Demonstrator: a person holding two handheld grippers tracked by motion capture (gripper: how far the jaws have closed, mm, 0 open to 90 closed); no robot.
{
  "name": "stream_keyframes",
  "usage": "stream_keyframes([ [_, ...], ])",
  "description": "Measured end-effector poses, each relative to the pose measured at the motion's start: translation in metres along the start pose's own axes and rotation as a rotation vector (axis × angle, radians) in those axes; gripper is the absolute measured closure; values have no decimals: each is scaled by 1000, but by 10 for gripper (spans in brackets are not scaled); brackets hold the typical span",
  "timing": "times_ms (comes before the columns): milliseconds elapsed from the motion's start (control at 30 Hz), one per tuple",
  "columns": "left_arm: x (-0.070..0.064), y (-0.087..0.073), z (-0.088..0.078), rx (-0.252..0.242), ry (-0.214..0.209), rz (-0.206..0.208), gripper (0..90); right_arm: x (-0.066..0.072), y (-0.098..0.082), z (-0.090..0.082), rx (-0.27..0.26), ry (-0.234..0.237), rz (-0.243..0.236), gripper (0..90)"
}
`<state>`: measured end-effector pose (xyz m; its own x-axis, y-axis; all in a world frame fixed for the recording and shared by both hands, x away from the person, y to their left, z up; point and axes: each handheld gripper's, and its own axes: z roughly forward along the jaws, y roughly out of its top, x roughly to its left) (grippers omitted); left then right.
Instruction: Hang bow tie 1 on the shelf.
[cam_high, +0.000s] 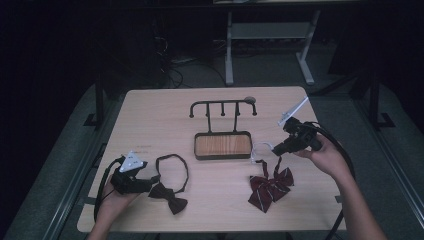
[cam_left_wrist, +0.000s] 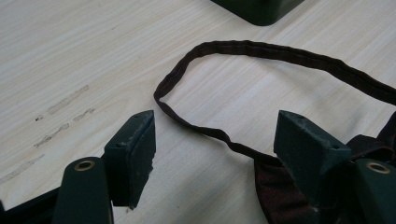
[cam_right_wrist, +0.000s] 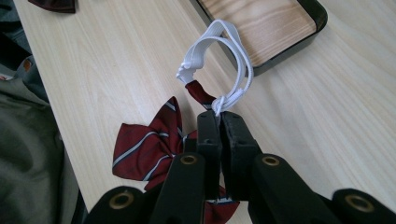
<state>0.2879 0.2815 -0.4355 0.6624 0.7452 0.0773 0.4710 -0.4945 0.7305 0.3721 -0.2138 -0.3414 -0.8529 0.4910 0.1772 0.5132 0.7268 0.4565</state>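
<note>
Right tool (cam_right_wrist: 219, 122): jaws together, clamped on the white elastic loop (cam_right_wrist: 226, 56) of the red striped bow tie (cam_right_wrist: 144, 148). The pinch sits at the knot where the loop meets the tie's short red neck piece. In the right tool's own view the loop stands up past the jaw tips, and the bow hangs below and to the left of them. From the high view the right tool (cam_high: 278, 148) is held above the surface (cam_high: 160, 120) at its right side, with the red striped bow tie (cam_high: 270, 186) just below it; whether the bow touches the wood I cannot tell.

Left tool (cam_left_wrist: 215, 154): jaws apart, nothing pinched. The dark bow tie (cam_left_wrist: 280, 186) lies flat on the surface (cam_left_wrist: 84, 46); its thin neck strap (cam_left_wrist: 261, 49) curves out in a wide loop beyond the jaws, and one run of it crosses between them. The bow itself lies under and beside the right-hand jaw. From above, the left tool (cam_high: 150, 182) rests low at the near left part of the surface, its tips at the dark bow tie (cam_high: 169, 196).

Middle of the surface: a black stand (cam_high: 223, 107) with a row of hooks, rising from a dark-rimmed tray (cam_high: 222, 157) with a wood-grain bottom. The tray's corner lies just beyond the white loop in the right tool's view.
</note>
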Motion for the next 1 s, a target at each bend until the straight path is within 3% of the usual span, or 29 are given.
stream_keyframes([
  [600,0,0,0,-9,2,-14,299,4,15,-21,-14,-17,-36,860],
  [1000,1,0,-1,-4,4,-1,299,5,25,-29,-20,-29,-50,860],
])
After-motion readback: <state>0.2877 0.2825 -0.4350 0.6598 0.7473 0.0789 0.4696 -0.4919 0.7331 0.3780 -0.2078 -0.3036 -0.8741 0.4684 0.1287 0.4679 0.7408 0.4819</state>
